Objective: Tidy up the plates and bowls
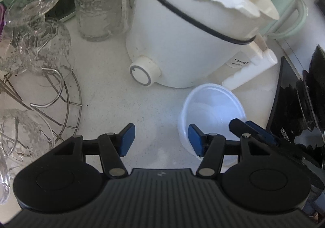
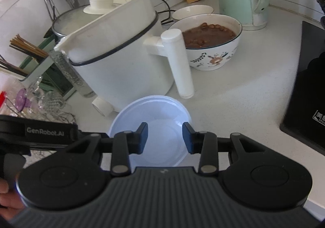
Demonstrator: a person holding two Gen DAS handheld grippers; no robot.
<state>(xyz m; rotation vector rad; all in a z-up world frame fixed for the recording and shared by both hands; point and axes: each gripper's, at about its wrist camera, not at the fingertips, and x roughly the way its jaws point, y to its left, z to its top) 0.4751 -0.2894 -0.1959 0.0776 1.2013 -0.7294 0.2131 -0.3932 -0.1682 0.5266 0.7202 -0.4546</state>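
Item: translucent white plastic bowl (image 2: 150,126), upright and empty on the speckled white countertop (image 2: 233,90), just in front of the white electric cooking pot with side handle (image 2: 121,55); in the right wrist view it sits dead centre, in the left wrist view at 4 o'clock. Right gripper (image 2: 164,137) hangs above the bowl's interior, jaws spread and holding nothing; left gripper (image 1: 160,139) likewise released, its right pad at the bowl's near rim. Step judged: approach to pick-up; next, one jaw inside the rim, one outside, then clench gently, since thin plastic flexes.
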